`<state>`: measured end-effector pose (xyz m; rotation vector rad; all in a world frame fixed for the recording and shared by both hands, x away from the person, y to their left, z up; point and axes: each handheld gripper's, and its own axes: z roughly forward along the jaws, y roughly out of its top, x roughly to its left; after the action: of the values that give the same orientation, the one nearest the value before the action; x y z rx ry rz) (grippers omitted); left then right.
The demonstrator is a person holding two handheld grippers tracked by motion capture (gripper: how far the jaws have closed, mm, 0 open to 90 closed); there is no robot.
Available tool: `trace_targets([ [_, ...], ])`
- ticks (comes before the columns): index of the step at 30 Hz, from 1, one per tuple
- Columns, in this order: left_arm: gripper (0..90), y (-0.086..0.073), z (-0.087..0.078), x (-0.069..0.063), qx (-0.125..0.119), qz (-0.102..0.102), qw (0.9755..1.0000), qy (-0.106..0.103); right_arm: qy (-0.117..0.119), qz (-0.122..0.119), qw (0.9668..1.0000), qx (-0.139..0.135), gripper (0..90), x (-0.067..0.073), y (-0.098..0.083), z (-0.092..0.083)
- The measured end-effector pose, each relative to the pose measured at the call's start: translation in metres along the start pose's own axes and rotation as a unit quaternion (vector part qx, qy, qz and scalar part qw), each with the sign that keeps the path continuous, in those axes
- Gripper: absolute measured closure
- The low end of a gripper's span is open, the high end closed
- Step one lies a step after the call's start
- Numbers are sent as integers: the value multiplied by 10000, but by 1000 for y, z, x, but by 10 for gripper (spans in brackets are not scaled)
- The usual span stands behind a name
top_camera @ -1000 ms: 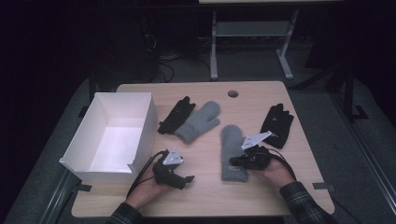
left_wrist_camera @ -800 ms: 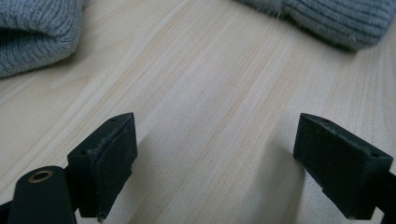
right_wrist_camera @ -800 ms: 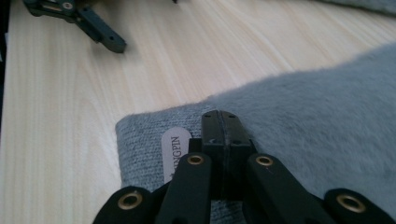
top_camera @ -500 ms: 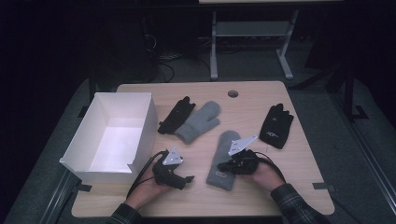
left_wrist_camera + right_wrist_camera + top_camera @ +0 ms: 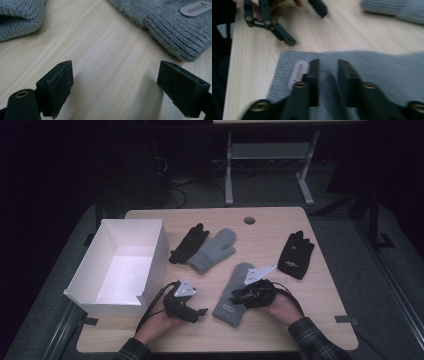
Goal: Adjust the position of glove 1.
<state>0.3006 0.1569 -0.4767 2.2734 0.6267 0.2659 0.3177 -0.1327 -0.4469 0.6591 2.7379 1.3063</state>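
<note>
Here the right gripper sits over the cuff end of the near grey mitten, which lies flat on the table at the front between the two hands; its jaws have just been opening to a narrow gap, and they stand on the knit without pinching it. The left gripper rests just left of the cuff, jaws wide and empty. Next, I judge, comes a firm re-grip on the cuff, likely towards the white box.

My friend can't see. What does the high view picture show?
A person's right gripper rests on a grey mitten on a wooden table. The left gripper sits beside a white box, with another grey mitten and two black gloves farther back.
</note>
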Motion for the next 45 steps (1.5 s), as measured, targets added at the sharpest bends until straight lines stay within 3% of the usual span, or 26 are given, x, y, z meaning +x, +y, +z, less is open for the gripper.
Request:
trace_targets([
  [6,128,0,1,0,-14,-44,10000,44,-598,300,9976,-150,455,-11,-19,-24],
  [9,128,0,1,0,-30,-42,10000,44,-892,438,9948,-224,397,-14,-31,-37],
  [14,128,0,1,0,-37,-42,10000,51,-1234,625,9902,-171,327,-18,-52,-50],
  [17,128,0,1,0,-41,-50,10000,55,-1402,753,9873,2,306,-22,-66,-56],
  [23,128,3,2,0,46,-56,9999,76,-1457,966,9846,77,246,-29,-84,-59],
  [27,128,4,2,-1,80,-96,9999,79,-1524,940,9838,18,198,-30,-87,-58],
  [29,129,5,2,-1,118,-116,9998,59,-1598,777,9841,36,171,-29,-89,-56],
  [32,133,8,1,0,128,-202,9997,10,-1614,716,9843,77,153,-28,-88,-55],
  [40,132,30,-2,11,208,-234,9990,332,-1611,768,9839,92,136,-28,-88,-55],
  [45,129,45,1,22,228,-304,9985,400,-1627,789,9835,79,136,-28,-87,-54],
])
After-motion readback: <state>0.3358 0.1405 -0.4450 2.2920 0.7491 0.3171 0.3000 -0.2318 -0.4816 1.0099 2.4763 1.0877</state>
